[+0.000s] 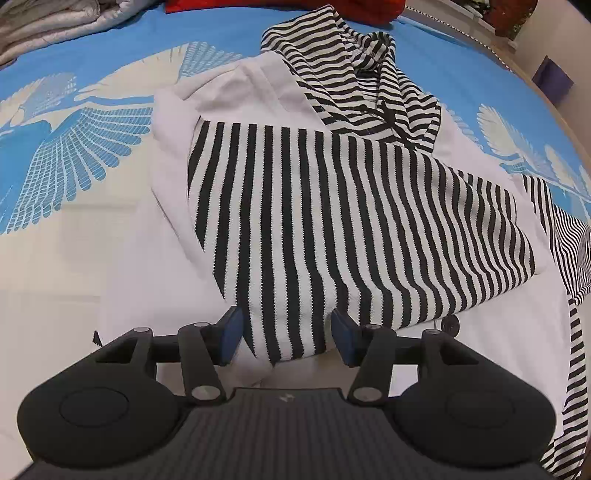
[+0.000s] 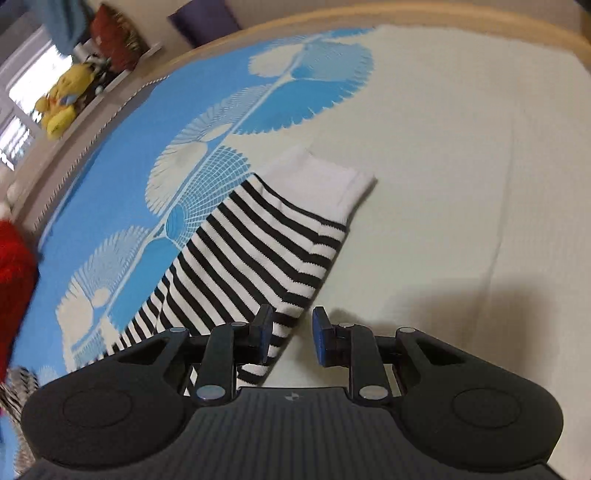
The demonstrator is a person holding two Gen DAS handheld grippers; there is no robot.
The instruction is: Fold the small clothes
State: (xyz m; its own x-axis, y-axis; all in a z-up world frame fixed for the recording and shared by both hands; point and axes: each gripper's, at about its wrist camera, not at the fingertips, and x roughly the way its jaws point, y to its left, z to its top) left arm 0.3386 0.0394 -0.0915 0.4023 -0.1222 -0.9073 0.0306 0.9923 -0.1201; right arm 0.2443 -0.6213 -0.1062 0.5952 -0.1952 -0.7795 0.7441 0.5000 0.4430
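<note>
A black-and-white striped garment (image 1: 351, 206) with white panels lies crumpled on the bed, its collar end bunched at the far side. My left gripper (image 1: 286, 338) is open, its blue-padded fingers (image 1: 231, 334) on either side of the garment's near striped edge. In the right wrist view a striped sleeve (image 2: 258, 254) with a white cuff (image 2: 325, 181) lies flat, stretched away from me. My right gripper (image 2: 291, 339) is open, its left finger (image 2: 264, 332) over the sleeve's near edge and the right finger over bare bedspread.
The bedspread (image 1: 92, 166) is blue and cream with a feather print. Grey bedding (image 1: 48, 22) and a red item (image 1: 280, 7) lie at the far edge. A wooden bed rim (image 2: 480, 18), a yellow plush toy (image 2: 62, 99) and cushions are beyond.
</note>
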